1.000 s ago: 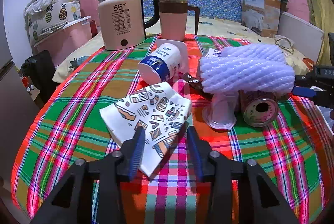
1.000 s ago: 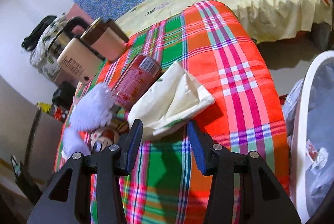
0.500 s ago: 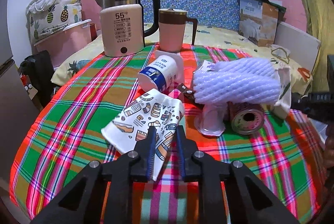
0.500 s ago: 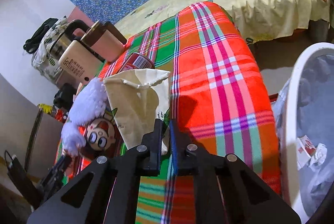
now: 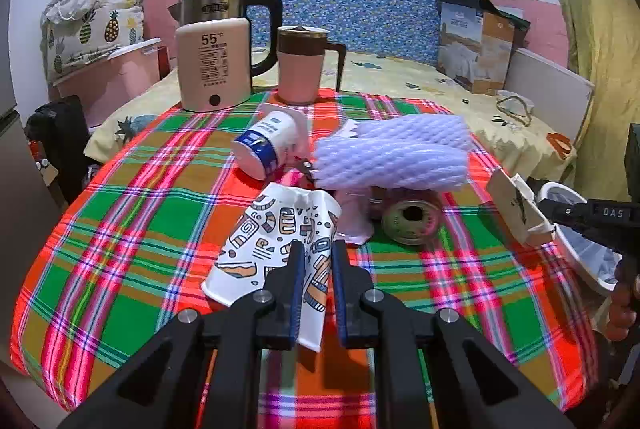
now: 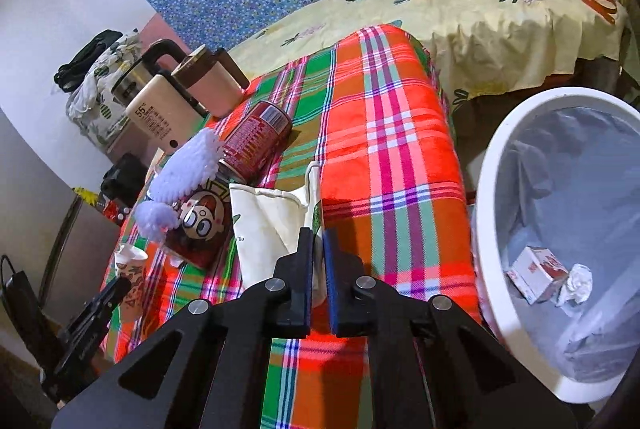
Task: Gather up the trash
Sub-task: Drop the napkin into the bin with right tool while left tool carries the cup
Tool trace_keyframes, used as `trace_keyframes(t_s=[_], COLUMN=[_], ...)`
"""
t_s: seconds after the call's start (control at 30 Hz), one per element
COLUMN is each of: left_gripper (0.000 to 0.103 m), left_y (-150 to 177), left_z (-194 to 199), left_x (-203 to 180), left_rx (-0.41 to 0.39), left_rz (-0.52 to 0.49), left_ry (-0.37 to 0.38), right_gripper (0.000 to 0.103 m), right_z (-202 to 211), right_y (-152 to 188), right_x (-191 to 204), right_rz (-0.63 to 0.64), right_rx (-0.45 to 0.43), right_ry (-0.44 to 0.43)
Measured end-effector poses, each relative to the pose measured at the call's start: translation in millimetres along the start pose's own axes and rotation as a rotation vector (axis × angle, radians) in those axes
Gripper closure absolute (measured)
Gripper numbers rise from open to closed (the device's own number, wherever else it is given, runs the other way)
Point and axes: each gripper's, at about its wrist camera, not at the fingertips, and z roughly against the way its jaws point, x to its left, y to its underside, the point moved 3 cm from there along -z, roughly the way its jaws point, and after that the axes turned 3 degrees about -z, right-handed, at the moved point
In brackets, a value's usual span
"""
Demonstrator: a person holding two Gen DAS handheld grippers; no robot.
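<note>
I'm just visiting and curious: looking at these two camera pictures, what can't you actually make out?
- Left wrist view: the clear plastic cup and the can are half hidden under the white foam net.
- Left wrist view: the trash bin is cut off by the right gripper.
- Right wrist view: how full the bin is, since the picture edge crops it.
- Right wrist view: the print on the cream paper bag is too small to read.

The white foam net (image 5: 390,157) hides most of the red can (image 5: 408,225) beneath it. The waste bin (image 6: 492,165) is cut off by the right wrist view's edge, its far rim unseen.
</note>
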Motion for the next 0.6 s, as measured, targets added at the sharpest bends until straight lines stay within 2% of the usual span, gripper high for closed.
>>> trace_keyframes(t_s=[0.27, 0.6], left_gripper=[0.090, 0.090], left_y=[0.5, -1.3], left_z=[9.1, 15.0], left_x=[-23.0, -66.4], left_rx=[0.001, 0.001], left_rz=[-0.024, -0.077], left_ry=[0.039, 0.135], right_gripper=[0.095, 0.095], right_z=[7.2, 26.4], right_y=[5.3, 13.2], right_x=[0.3, -14.3], right_rz=[0.017, -0.004], right_rx=[-0.018, -0.050], right_ry=[0.010, 0.024])
